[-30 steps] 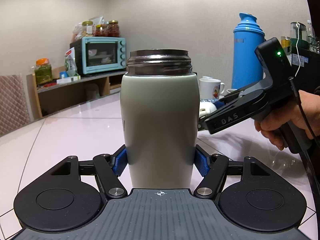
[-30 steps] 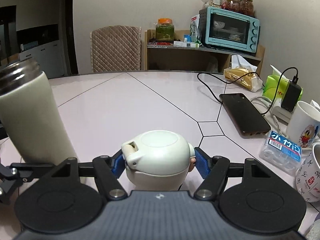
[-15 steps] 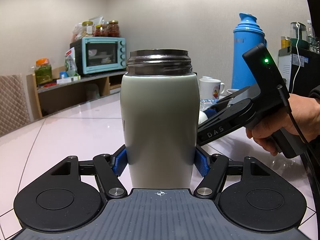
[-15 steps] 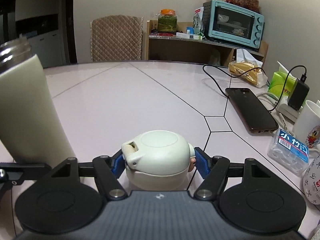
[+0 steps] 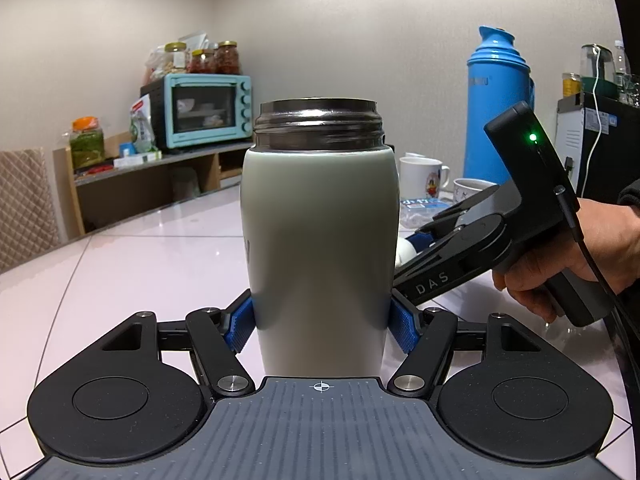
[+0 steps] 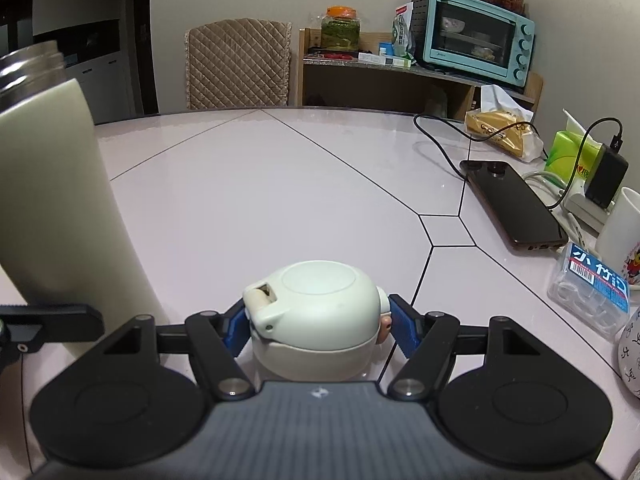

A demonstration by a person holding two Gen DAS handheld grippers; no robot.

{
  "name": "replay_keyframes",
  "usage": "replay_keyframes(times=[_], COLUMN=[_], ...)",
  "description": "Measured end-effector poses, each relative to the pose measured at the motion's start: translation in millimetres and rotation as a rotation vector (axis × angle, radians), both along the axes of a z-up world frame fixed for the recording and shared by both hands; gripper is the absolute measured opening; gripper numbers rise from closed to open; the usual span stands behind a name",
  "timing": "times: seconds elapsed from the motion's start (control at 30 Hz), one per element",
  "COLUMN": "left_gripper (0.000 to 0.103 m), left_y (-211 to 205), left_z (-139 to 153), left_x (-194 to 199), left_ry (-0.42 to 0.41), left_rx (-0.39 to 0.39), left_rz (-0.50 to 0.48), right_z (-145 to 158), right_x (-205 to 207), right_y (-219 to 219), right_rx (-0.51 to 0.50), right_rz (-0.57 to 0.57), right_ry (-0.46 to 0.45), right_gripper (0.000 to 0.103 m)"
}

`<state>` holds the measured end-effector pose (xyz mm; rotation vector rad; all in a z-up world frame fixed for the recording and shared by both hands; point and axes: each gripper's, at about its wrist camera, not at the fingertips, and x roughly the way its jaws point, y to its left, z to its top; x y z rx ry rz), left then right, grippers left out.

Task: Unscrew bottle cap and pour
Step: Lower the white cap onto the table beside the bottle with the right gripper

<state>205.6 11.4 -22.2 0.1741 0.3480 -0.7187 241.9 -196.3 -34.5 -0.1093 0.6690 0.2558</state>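
Observation:
A pale grey-green thermos bottle [image 5: 320, 248] with a bare steel threaded neck stands upright on the white table. My left gripper [image 5: 320, 326] is shut on its lower body with blue pads on both sides. The bottle also shows at the left edge of the right wrist view [image 6: 52, 200]. My right gripper [image 6: 318, 326] is shut on the white bottle cap [image 6: 316, 316], held low over the table to the right of the bottle. In the left wrist view the right gripper [image 5: 424, 244] reaches in just behind the bottle's right side, and most of the cap is hidden.
White mugs [image 5: 424, 176] and a blue thermos jug [image 5: 498, 120] stand behind the bottle. A phone on a cable [image 6: 516, 204], a clear plastic box [image 6: 592, 296], a mug [image 6: 622, 240] and a charger [image 6: 604, 176] lie at the right. A chair [image 6: 238, 64] and a shelf with a teal oven [image 6: 474, 40] stand beyond the table.
My right gripper with the cap has lowered toward the table and come closer to the bottle. The bottle and left gripper have not moved.

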Motion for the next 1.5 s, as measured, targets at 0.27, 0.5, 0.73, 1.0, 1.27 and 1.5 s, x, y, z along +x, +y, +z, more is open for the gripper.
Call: replay_keyframes(times=[0.27, 0.5, 0.73, 1.0, 1.27, 1.5], left_gripper=[0.072, 0.072, 0.072, 0.072, 0.072, 0.072], left_y=[1, -1, 1, 3, 3, 1], left_z=[-2, -1, 1, -1, 0, 0], left_x=[0, -1, 0, -1, -1, -2], left_ry=[-0.001, -0.001, -0.001, -0.002, -0.003, -0.002], left_rx=[0.000, 0.001, 0.002, 0.001, 0.003, 0.003], left_rz=[0.002, 0.002, 0.001, -0.001, -0.002, 0.002], right_z=[-2, -1, -3, -2, -2, -2], right_x=[7, 16, 12, 6, 4, 1], right_y=[-8, -18, -16, -15, -11, -11], right_rx=[-0.003, -0.005, -0.014, -0.010, -0.005, -0.002], right_rz=[0.004, 0.010, 0.010, 0.013, 0.016, 0.015], right_ry=[0.003, 0.007, 0.005, -0.009, -0.008, -0.017], right_gripper=[0.072, 0.072, 0.079, 0.083, 0.083, 0.084])
